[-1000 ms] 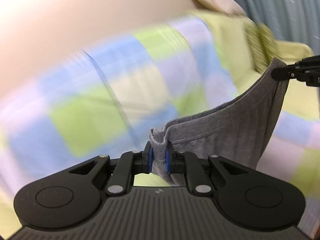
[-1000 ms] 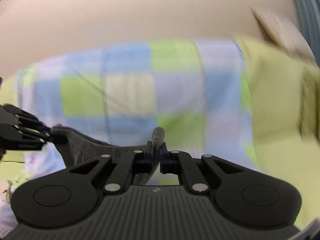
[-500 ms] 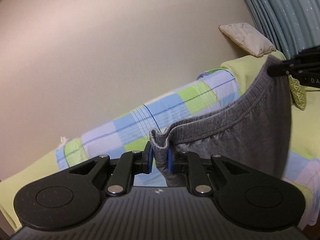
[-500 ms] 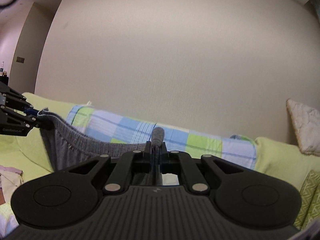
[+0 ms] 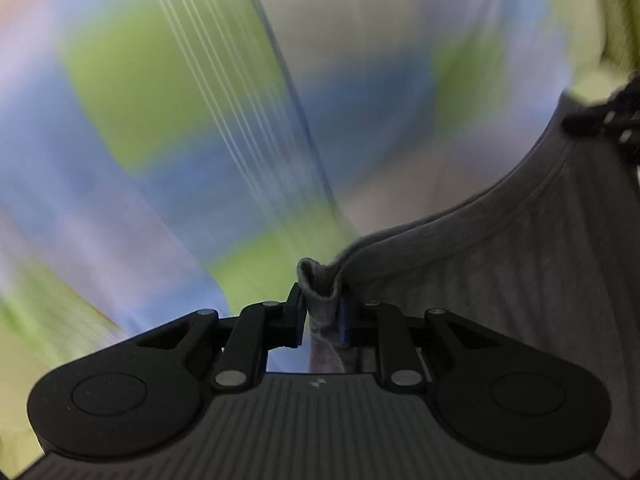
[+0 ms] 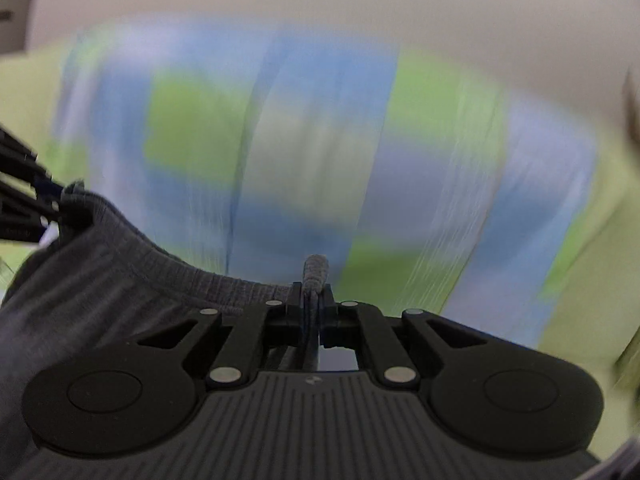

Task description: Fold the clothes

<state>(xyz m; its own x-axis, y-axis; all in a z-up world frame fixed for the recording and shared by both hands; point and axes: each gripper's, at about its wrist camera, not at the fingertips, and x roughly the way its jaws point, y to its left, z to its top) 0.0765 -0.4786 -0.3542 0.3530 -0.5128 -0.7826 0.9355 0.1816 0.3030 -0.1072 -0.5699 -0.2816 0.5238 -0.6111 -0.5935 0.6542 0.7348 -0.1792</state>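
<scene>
A blurred checked bedspread (image 5: 168, 92) in blue, green and lilac fills the background beyond both claws. The left claw (image 5: 320, 312) is clamped on one end of the grey garment's (image 5: 500, 280) ribbed band; the right claw (image 6: 314, 308) pinches the other end, so the band sags crosswise between them, cloth hanging below.

Ahead of the black claw (image 6: 314, 312), a grey ribbed knit garment (image 6: 120, 256); beyond, a blue, green and lilac checked blanket (image 6: 320, 140).
</scene>
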